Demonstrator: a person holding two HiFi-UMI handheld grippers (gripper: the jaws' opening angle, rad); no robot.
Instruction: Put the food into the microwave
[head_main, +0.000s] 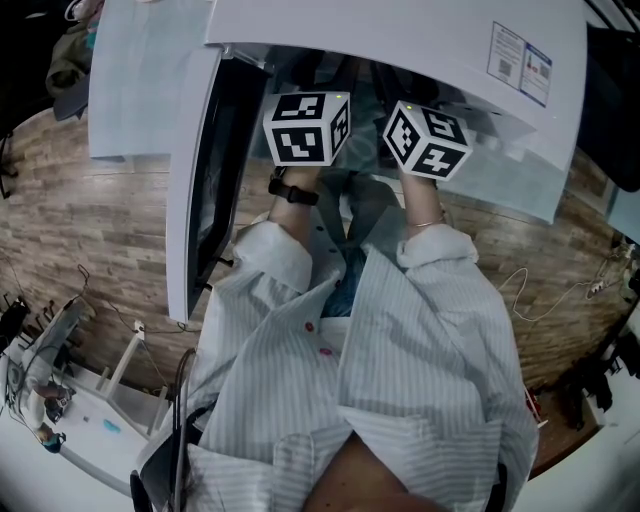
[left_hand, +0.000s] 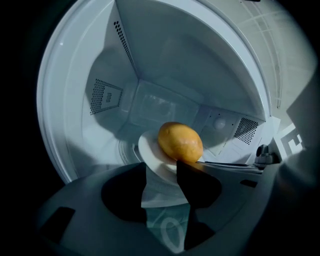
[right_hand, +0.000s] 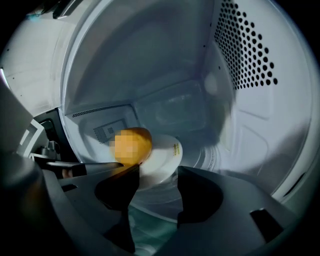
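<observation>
A yellow-orange rounded piece of food (left_hand: 180, 141) lies on a small white plate (left_hand: 150, 152) inside the white microwave cavity (left_hand: 165, 65). The plate's near rim sits in the gap of my left gripper (left_hand: 159, 167), whose jaws stand apart without pressing on it. From the other side my right gripper (right_hand: 158, 172) is also open, with the plate (right_hand: 162, 157) and the food (right_hand: 131, 146) just beyond its fingertips. In the head view only the two marker cubes show, the left one (head_main: 306, 127) and the right one (head_main: 426, 138), at the microwave's mouth; the jaws are hidden inside.
The microwave door (head_main: 200, 190) hangs open at the left of the person's arms. Perforated vents (right_hand: 250, 50) line the cavity walls. The microwave stands on a wood-patterned surface (head_main: 80, 220). Cables and a cluttered white bench (head_main: 70, 400) lie at lower left.
</observation>
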